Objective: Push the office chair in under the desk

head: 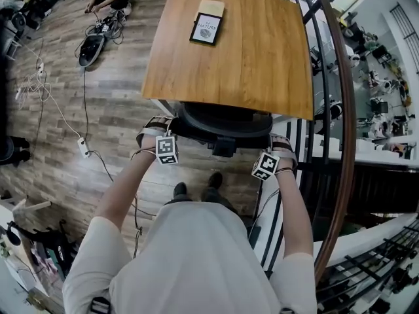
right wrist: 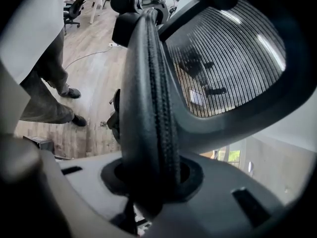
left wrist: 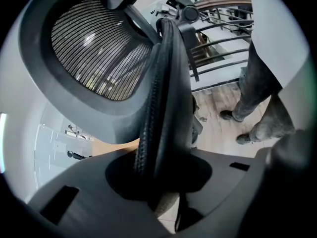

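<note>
We had both claws clenched on the chair (head: 222, 120), gripping its back's side rims: left claw (head: 154, 133) at 9 o'clock, right claw (head: 280, 146) at 3. Chair sat at 12 from both, its back at the near edge of the desk (head: 229, 57). Push would go toward 12, hands equally near.

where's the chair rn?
Head view, centre: office chair partly under the wooden desk, at its near edge, backrest gripped by left gripper and right gripper.

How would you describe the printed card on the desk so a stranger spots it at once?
Find the wooden desk in the head view's upper half. Towards its far edge lies a white card with a dark border, right against a plain tan pad. Only the card bears print.
</note>
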Motion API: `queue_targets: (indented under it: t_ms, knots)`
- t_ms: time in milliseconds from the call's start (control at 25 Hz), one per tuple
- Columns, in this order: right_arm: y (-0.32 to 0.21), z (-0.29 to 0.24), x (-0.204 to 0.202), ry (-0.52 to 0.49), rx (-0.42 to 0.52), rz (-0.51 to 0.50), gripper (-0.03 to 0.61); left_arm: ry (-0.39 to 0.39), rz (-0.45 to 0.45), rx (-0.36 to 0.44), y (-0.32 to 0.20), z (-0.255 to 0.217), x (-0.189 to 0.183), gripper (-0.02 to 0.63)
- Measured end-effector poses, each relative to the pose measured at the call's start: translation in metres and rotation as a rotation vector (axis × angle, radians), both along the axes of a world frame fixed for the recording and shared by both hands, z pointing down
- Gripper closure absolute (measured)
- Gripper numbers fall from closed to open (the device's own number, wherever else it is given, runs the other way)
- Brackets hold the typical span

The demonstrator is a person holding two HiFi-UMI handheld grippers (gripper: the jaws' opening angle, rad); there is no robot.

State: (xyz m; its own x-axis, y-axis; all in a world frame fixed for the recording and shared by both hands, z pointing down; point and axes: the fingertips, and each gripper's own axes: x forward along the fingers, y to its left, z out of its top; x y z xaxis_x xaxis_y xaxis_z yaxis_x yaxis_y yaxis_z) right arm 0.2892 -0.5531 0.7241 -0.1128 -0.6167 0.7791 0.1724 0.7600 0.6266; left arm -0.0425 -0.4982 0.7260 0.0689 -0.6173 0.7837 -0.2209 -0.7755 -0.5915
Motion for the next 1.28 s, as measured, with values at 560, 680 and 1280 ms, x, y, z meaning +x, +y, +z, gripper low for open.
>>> queue_targets:
  t_ms: [560,680,1280]
  knots:
    - [-0.056,0.002,-0.002,0.007,0.012,-0.059,0.489,0.006,-0.060,0.008,-0.037,0.002,0.001,0.512]
    - [-0.060,0.001,0.000,0.010,0.015,-0.064,0.489,0.010,-0.059,0.002,-0.039,-0.002,0.005,0.511]
    - [-0.060,0.007,-0.001,0.021,0.000,-0.062,0.487,0.003,-0.063,-0.011,-0.039,0.006,0.001,0.505]
